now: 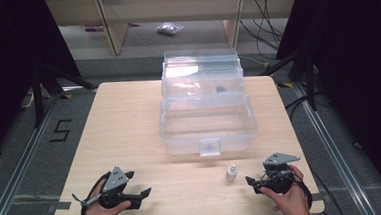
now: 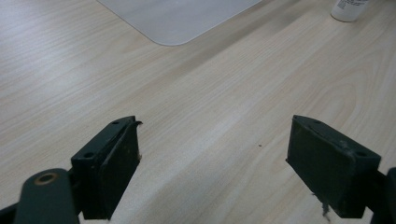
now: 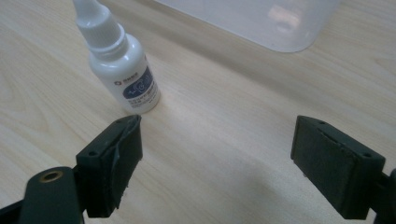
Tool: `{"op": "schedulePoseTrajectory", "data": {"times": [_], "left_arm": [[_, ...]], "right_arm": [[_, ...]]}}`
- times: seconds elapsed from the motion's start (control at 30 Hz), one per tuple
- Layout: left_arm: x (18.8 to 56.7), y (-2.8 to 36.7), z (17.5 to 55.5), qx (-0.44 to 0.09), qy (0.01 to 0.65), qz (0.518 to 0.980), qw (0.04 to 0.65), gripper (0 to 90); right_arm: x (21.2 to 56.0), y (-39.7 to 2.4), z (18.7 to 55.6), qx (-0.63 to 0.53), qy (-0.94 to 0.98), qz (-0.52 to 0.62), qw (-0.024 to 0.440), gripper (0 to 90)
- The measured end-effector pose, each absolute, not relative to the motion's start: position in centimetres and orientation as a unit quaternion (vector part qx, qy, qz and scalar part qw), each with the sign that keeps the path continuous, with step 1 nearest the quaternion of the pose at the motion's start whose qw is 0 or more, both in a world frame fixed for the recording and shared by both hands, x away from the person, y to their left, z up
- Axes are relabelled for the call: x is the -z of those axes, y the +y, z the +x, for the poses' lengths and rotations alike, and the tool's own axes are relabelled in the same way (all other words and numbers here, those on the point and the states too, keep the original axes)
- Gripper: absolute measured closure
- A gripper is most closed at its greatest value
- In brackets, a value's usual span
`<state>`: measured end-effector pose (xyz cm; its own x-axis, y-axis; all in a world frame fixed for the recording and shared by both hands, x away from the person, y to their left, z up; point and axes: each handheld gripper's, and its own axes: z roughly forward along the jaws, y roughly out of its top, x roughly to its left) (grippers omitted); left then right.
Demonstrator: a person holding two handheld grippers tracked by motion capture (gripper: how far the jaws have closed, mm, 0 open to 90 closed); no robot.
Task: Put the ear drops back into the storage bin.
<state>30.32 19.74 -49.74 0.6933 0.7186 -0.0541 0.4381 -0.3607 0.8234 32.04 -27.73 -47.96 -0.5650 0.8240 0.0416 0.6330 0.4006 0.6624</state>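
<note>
One small dropper bottle (image 1: 231, 172) stands upright near my right gripper (image 1: 253, 182), just off its left jaw; both grippers' jaws spread, empty. Left gripper (image 1: 144, 193) is farther, probably idle.

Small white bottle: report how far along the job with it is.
Done: the clear box already stands open. In hand: nothing; the small white bottle stands upright on the table, just ahead of the open right gripper. The left gripper is open too. Left: gripping the bottle, presumably to box it.
</note>
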Motion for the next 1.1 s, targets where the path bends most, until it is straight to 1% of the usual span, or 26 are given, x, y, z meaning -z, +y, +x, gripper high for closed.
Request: {"op": "schedulePoseTrajectory", "data": {"times": [0.1, 0.17, 0.37, 0.57, 0.7, 0.9, 0.93, 1.03, 1.1], "left_arm": [[49.8, 19.7, 30.3, -0.160, 0.357, 0.810, 0.436, 16.3], [49.7, 19.7, 30.3, -0.160, 0.358, 0.809, 0.438, 16.3], [49.8, 19.7, 30.3, -0.160, 0.359, 0.809, 0.437, 16.3], [49.7, 19.8, 30.4, -0.161, 0.357, 0.811, 0.434, 16.3], [49.8, 19.8, 30.4, -0.161, 0.355, 0.810, 0.437, 16.3], [49.7, 19.8, 30.4, -0.162, 0.354, 0.812, 0.434, 16.3], [49.8, 19.8, 30.4, -0.162, 0.356, 0.811, 0.436, 16.3], [49.8, 19.8, 30.4, -0.161, 0.356, 0.810, 0.437, 16.3], [49.8, 19.8, 30.4, -0.162, 0.356, 0.810, 0.437, 16.3]], "right_arm": [[47.9, -27.5, 31.9, -0.318, 0.820, 0.454, 0.144, 18.6], [47.8, -27.3, 31.9, -0.313, 0.828, 0.442, 0.146, 20.4], [47.6, -27.0, 31.9, -0.311, 0.835, 0.432, 0.139, 21.0], [47.5, -26.9, 31.9, -0.307, 0.841, 0.421, 0.143, 22.5], [47.2, -26.7, 31.6, -0.301, 0.840, 0.433, 0.133, 22.9], [47.1, -26.3, 31.5, -0.302, 0.845, 0.422, 0.132, 23.4], [47.2, -26.2, 31.5, -0.309, 0.841, 0.422, 0.138, 23.4], [46.9, -25.7, 31.1, -0.301, 0.845, 0.426, 0.123, 24.0], [46.8, -25.6, 31.1, -0.301, 0.846, 0.424, 0.121, 24.0]]}}
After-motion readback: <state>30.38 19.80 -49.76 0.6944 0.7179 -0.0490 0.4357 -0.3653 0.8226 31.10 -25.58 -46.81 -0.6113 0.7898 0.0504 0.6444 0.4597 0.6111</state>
